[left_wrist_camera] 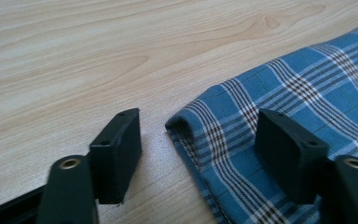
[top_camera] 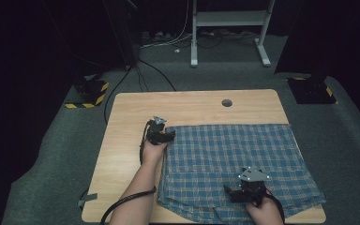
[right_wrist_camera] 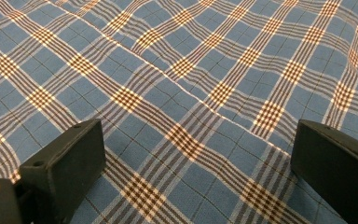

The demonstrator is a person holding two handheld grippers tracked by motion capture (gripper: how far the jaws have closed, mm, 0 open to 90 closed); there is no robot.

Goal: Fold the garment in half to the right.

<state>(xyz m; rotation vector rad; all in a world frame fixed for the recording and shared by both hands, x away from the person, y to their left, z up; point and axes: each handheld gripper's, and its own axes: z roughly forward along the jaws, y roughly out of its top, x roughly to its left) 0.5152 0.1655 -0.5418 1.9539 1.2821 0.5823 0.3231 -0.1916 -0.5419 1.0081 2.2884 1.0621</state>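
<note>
Left tongs straddle the blue checked cloth's folded corner, unpinched; go low along the wooden desk. Right tongs hover spread.

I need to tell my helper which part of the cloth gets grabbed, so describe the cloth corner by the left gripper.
On the wooden table lies a folded blue plaid cloth. Its far left corner, rounded and slightly lifted, sits between the open jaws of the left gripper, with bare wood beside it.

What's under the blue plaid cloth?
The wooden table lies under the cloth, bare at the left and far side. At the cloth's corner it is folded double. Anything else beneath is covered.
</note>
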